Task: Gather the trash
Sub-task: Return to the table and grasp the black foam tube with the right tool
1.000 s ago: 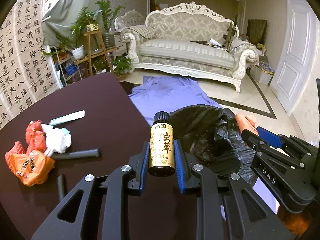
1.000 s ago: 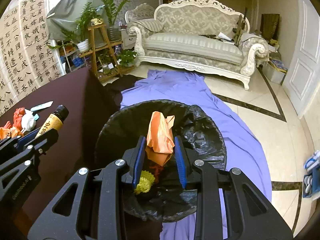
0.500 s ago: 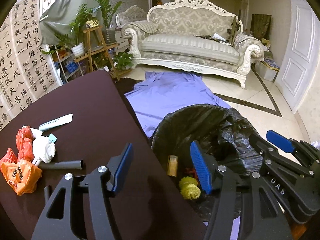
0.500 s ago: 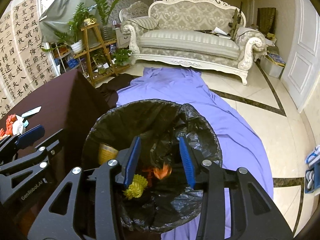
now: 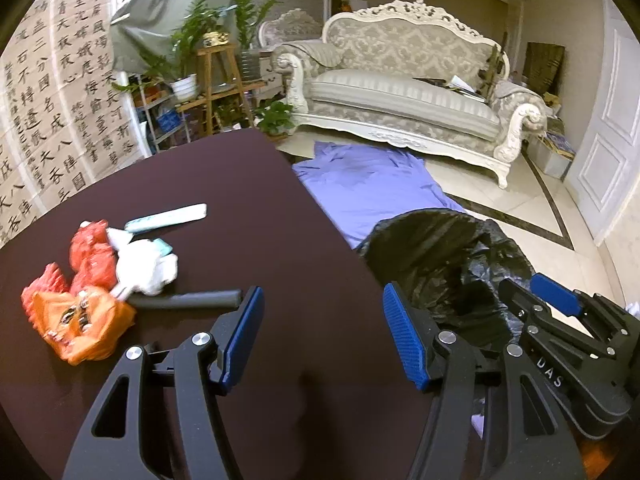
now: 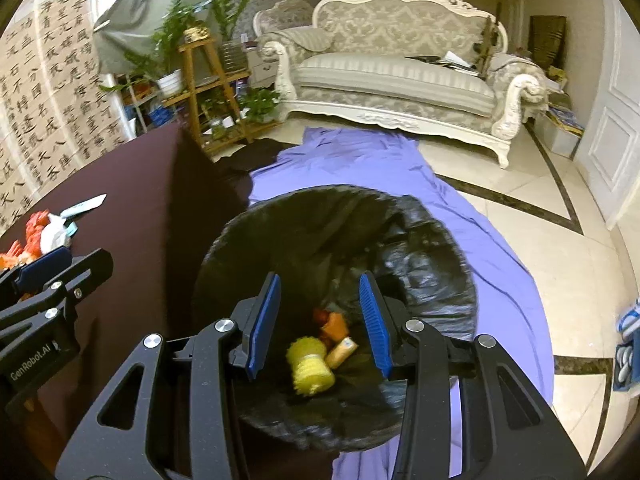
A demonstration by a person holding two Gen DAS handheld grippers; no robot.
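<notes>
Dark tabletop [image 5: 248,184] to the left, black-lined bin [image 6: 432,264] just beside its right edge, on a purple cloth [image 6: 360,160] over the floor. Already in the bin: a yellow lump [image 6: 310,368], a small bottle [image 6: 340,352], an orange scrap [image 6: 334,322].

Remaining trash heaped on the tabletop, forward and left of the left tongs [image 5: 322,336]: orange bag [image 5: 80,320], red wrapper [image 5: 90,252], white wad [image 5: 146,264], pale flat strip [image 5: 166,216], black stick [image 5: 188,300]. Stick nearest, long axis left to right, its right end close beside the left finger [image 5: 244,332].

Left tongs wide open, holding nothing, over the tabletop. Right tongs [image 6: 320,320] also open and empty, above the bin mouth.

Probably the left side nearer for the next pick; tongs to be turned across the stick.
</notes>
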